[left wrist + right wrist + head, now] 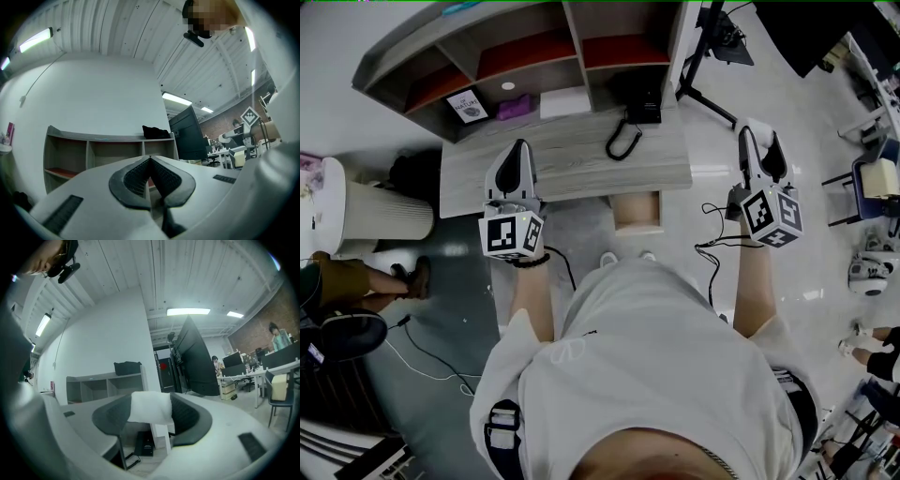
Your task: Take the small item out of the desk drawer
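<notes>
Item [149, 405], small & white, sat pinched btwn the pads of the R claw [761, 141], its wider side spanning them. That claw was held up in the air off the counter's [572, 169] right end, well clear of the drawer [636, 214]. The drawer stood pulled out btwn the two claws, and what showed of its inside looked bare. L claw [521, 150] was clenched on nothing. Judged: item's out, only set-down left.

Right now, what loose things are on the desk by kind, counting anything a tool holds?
Black telephone: 1
Purple item: 1
White box: 1
Printed card: 1
White item in right tool: 1
Total: 5
</notes>
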### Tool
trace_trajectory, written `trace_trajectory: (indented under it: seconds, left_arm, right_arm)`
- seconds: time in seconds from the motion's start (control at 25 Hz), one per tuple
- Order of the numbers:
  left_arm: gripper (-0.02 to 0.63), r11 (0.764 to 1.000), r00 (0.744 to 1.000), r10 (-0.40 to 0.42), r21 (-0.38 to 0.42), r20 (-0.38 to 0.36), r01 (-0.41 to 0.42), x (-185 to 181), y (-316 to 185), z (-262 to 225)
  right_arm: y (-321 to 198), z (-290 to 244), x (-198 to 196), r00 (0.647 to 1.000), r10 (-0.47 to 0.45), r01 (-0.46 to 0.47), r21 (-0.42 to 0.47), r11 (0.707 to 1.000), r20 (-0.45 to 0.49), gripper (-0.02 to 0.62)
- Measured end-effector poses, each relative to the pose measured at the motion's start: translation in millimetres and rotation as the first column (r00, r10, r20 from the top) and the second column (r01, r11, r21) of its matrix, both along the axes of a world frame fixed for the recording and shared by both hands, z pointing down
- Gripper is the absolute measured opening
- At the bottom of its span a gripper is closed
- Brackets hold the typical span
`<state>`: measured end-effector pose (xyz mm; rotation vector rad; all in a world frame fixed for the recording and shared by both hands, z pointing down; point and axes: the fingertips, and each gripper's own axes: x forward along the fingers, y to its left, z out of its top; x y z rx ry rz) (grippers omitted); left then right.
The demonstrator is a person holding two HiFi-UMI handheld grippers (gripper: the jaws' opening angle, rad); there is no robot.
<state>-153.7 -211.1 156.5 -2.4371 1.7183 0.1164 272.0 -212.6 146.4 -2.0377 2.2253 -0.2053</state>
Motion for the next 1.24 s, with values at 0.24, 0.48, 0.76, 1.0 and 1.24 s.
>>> trace_trajectory:
  seconds: [0.24, 0.48, 0.76, 1.0, 1.24]
  left_arm:
    - [-0.002, 1.000, 1.000, -0.003, 0.002, -0.001, 0.003, -1.1, 1.4, -0.3]
    - [-0.002, 1.000, 1.000, -0.004, 0.003, -0.006, 0.004, -2.2, 2.7, 1.8]
    - [-0.002, 1.000, 1.000, -0.003, 0.007, -0.007, 0.003, -0.1, 7.7, -1.2]
    - [-0.002, 1.000, 1.000, -0.004, 0.005, -0.007, 0.004, -1.6, 9.9, -0.4]
    - [-0.002, 1.000, 1.000, -0.007, 0.001, -0.011, 0.007, -4.4, 12.7, 0.2]
  right_arm:
    - [1.0, 0.9, 5.3, 1.000, 0.020, -0.020, -0.006, 1.000, 0.005, 0.253]
    - [1.3, 3.3, 6.3, 1.000, 0.023, -0.023, -0.011, 1.000, 0.009, 0.253]
    - [6.1, 2.8, 8.1, 1.000, 0.023, -0.022, -0.015, 1.000, 0.010, 0.253]
    - [6.9, 4.9, 6.0, 1.000, 0.019, -0.019, -0.019, 1.000, 0.012, 0.253]
    - [8.9, 6.4, 3.9, 1.000, 0.019, -0.018, -0.025, 1.000, 0.017, 0.253]
